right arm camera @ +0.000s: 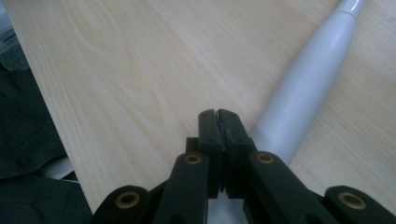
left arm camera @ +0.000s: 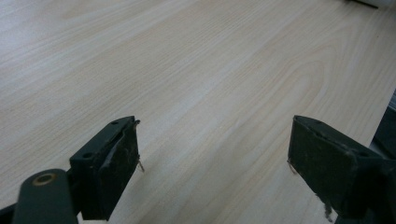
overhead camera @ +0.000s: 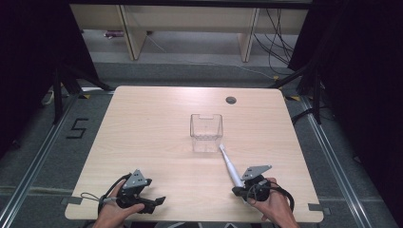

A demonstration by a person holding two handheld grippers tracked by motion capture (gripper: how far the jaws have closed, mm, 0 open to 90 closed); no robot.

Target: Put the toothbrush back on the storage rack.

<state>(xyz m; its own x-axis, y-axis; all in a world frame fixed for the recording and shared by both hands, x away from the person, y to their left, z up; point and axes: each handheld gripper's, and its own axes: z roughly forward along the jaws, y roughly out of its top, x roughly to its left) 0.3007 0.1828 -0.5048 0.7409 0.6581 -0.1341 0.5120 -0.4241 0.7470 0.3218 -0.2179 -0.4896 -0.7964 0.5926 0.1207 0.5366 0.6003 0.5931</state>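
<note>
Left hand: the left hand [overhead camera: 114,209] comes in from the bottom edge of the high view at the near left corner of the pale wood-grain counter [overhead camera: 152,137], wrapped around the back of its tool, knuckles toward the counter's left edge.
Left gripper: the left gripper [overhead camera: 154,203] lies low over the counter, its grey three-cornered plate on top, pointing to the right along the near edge; a thin cable loops out from it to the left.
Left gripper state: in the left gripper view the two black pads [left arm camera: 116,172] stand spread wide apart, with bare wood between them.
Right hand: the right hand [overhead camera: 273,202] comes in at the near right of the counter, curled around its tool from behind, wrist angled inward.
Right gripper: the right gripper [overhead camera: 239,190] points away and slightly leftward, toward the middle of the counter, its grey plate tilted on top.
Right gripper state: in the right gripper view its jaws are pressed together tip to tip, with nothing between them.
White tool: a long, slim white plastic handle, like an electric toothbrush body [right arm camera: 303,98], lies flat on the counter just beside the right gripper's closed tips; whether it touches them cannot be told.
Tool's far end: its narrow tip reaches to just beside the near right corner of the clear container.
Container: a clear, square plastic container [overhead camera: 206,133] stands upright near the counter's middle, well apart from both hands.
</note>
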